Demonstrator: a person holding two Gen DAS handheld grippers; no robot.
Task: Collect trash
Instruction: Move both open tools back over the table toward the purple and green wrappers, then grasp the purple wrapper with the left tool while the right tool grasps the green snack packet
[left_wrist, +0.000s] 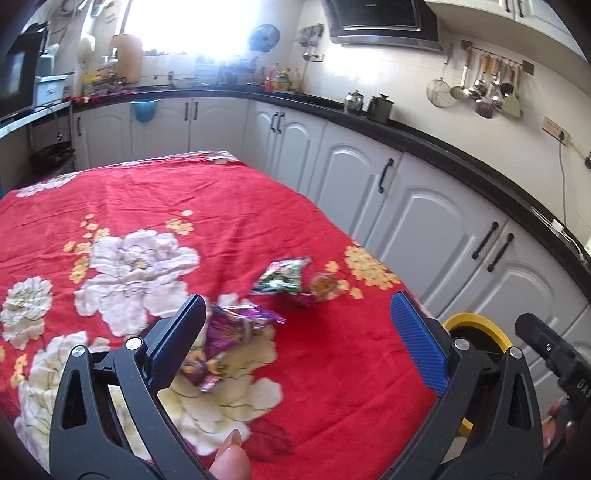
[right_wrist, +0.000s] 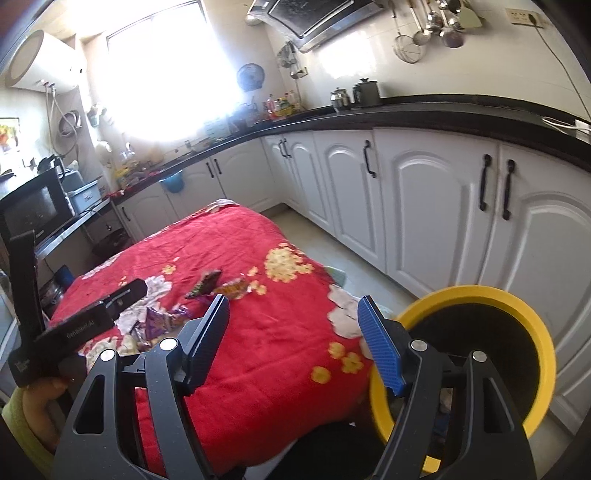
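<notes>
Two tongs gaping, purple wrapper (left_wrist: 236, 325) half-hidden

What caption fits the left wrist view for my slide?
Open left gripper approaches a purple wrapper on the red floral tablecloth, two more wrappers beyond, yellow-rimmed bin at right.

Strong daylight enters through the window (left_wrist: 177, 26), blown out to pure white in both views, haze bleeding over nearby clutter. Wall tiles (right_wrist: 354, 59) carry soft glare. Red tablecloth (left_wrist: 221, 206) evenly lit, shadows faint. Wrappers (left_wrist: 236, 325) smeared, soft. Heavy fisheye bending along the worktop (left_wrist: 406, 133); dark vignette at all corners.
</notes>
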